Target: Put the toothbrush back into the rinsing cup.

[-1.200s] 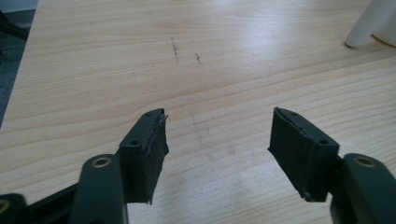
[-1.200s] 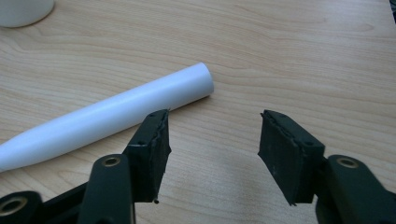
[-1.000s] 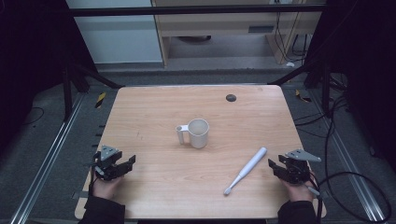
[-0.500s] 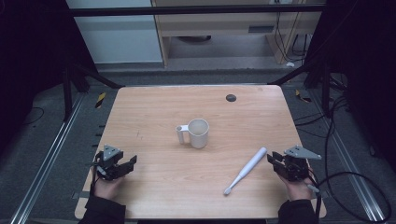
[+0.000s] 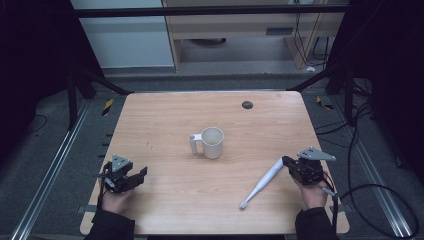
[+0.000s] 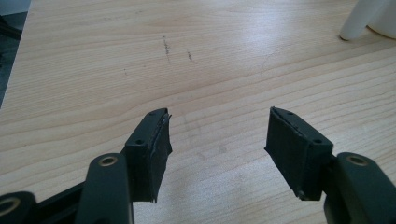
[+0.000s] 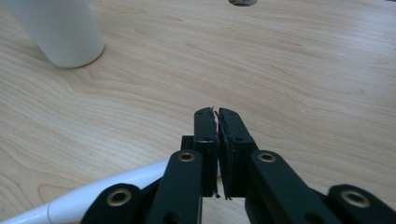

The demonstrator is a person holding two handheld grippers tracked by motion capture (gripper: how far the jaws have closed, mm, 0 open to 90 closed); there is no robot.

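Fig.: two hand-held grippers at a wooden table, seen from above and along each pair of jaws. The white toothbrush lies flat on the table's right front part, slanting from near the front edge up toward the right gripper; its upper end sits just beside the jaw tips, contact not resolvable in the high view. In the right gripper view the toothbrush passes low at left, beside and partly under the jaws, not between them. Right gripper: jaws clenched together, nothing between the pads. Left gripper: near the table's left front corner, well apart from the toothbrush; jaws spread wide over bare wood in the left gripper view, holding nothing. White mug: upright near table centre, handle toward the left gripper's side. Dark round hole near the far edge. Surroundings: dim room, grey floor, black frame legs, cables at right, pale cabinet beyond the table.
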